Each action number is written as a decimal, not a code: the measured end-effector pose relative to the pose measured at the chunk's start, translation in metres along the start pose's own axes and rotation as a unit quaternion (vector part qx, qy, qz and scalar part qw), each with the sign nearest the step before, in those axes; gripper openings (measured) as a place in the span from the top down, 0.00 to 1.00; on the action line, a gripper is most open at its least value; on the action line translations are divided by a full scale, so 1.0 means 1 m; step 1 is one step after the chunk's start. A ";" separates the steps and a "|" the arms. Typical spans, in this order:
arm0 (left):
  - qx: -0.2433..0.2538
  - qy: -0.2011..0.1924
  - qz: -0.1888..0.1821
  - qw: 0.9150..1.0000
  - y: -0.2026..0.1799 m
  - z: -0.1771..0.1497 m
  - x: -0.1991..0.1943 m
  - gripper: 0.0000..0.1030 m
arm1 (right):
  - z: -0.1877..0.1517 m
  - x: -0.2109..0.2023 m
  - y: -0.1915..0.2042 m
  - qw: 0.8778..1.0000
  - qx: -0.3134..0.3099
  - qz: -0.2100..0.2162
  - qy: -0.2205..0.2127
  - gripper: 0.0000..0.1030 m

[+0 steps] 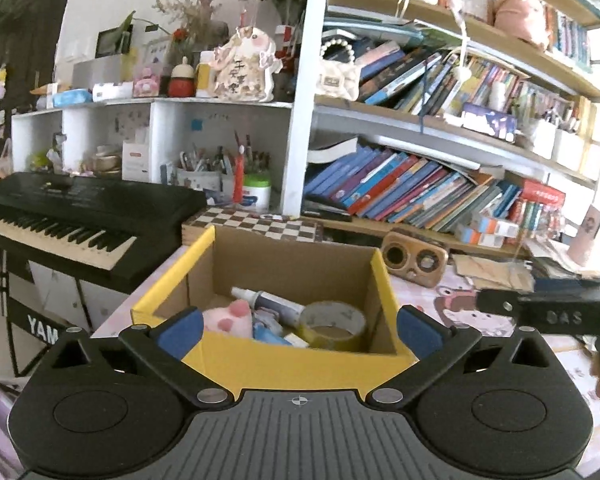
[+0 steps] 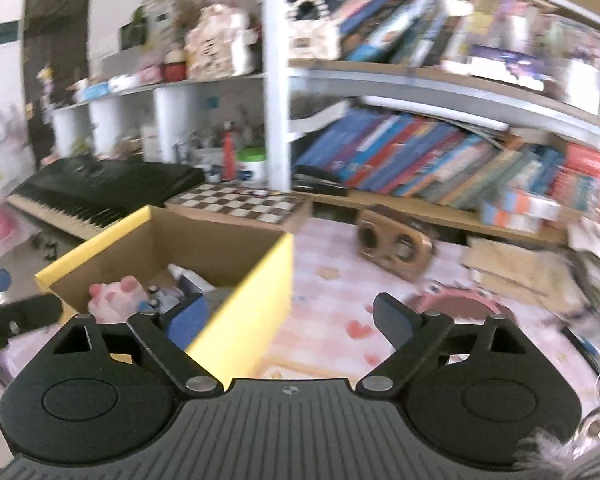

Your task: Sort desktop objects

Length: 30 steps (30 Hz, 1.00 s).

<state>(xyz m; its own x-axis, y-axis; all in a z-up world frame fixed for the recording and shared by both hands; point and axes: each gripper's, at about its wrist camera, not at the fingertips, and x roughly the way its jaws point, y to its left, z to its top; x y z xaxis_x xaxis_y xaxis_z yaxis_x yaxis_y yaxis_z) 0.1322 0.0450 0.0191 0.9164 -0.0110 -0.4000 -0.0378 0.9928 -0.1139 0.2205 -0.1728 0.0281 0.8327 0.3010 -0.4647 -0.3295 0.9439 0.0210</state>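
A yellow cardboard box (image 1: 284,362) stands on the pink patterned desk. Inside lie a pink plush toy (image 1: 230,318), a white tube (image 1: 268,300), a roll of tape (image 1: 332,326) and small blue items. My left gripper (image 1: 300,330) is open and empty, its jaws spread just in front of the box's near wall. My right gripper (image 2: 290,316) is open and empty, straddling the box's right wall (image 2: 252,304); its left finger (image 2: 188,318) is over the box. The plush also shows in the right wrist view (image 2: 116,298). The right gripper's black body (image 1: 548,310) shows at the right of the left wrist view.
A wooden speaker (image 1: 414,258) and a chessboard (image 1: 256,222) sit behind the box. A black keyboard piano (image 1: 72,216) stands at the left. Bookshelves (image 1: 420,184) fill the back. A round pink object (image 2: 460,306) lies on the desk right of the box, with papers (image 2: 512,268) beyond.
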 end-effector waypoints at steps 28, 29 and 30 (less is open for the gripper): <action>0.074 0.066 -0.003 0.995 -0.040 -0.076 -0.071 0.00 | -0.147 -0.149 0.010 0.985 0.085 -0.147 0.040 0.00; 0.076 0.067 -0.005 0.995 -0.040 -0.077 -0.072 0.00 | -0.148 -0.150 0.009 0.984 0.088 -0.148 0.040 0.00; 0.077 0.069 -0.008 0.995 -0.041 -0.078 -0.072 0.00 | -0.149 -0.151 0.009 0.984 0.089 -0.149 0.041 0.00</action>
<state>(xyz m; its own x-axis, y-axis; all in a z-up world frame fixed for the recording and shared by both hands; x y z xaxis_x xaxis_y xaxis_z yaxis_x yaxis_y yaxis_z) 0.0365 -0.0044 -0.0180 0.8523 -0.0323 -0.5220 0.0473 0.9988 0.0154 0.0258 -0.2300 -0.0333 0.8398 0.0022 -0.5429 0.0134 0.9996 0.0248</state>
